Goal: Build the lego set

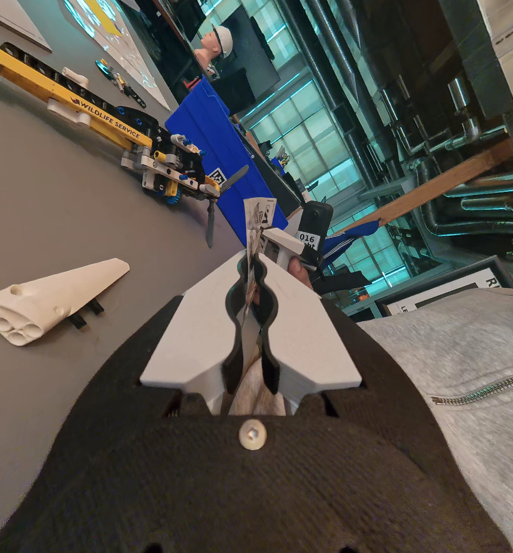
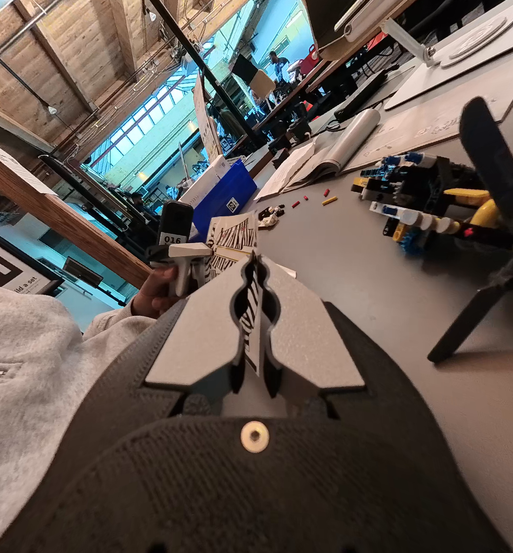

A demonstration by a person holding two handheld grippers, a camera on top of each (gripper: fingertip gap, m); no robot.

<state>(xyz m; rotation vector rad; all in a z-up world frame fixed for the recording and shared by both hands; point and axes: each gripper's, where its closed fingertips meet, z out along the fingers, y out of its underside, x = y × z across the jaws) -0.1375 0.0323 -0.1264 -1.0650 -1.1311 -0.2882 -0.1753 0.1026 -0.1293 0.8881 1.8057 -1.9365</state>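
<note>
A black-and-white striped sticker sheet (image 1: 259,215) is held in the air between both grippers. My left gripper (image 1: 250,258) is shut on one edge of it. My right gripper (image 2: 253,258) is shut on the sheet (image 2: 234,236) from the other side, and a strip of it runs back between the jaws. Each view shows the other gripper just beyond the sheet, the right one (image 1: 265,236) and the left one (image 2: 209,250). The yellow and black lego helicopter model (image 1: 114,128) lies on the grey table, close on the right in the right wrist view (image 2: 422,203).
A white lego wing panel (image 1: 49,299) lies on the table at the left. A blue bin (image 1: 219,155) stands behind the model. An open instruction booklet (image 2: 324,161) and small loose pieces (image 2: 300,203) lie farther back. A dark rotor blade (image 2: 494,161) sticks out at the right. There is about 9 cm between the tips of the two grippers. To the dark rotor blade (image 2: 494,161): right tips about 11 cm, left tips about 20 cm.
</note>
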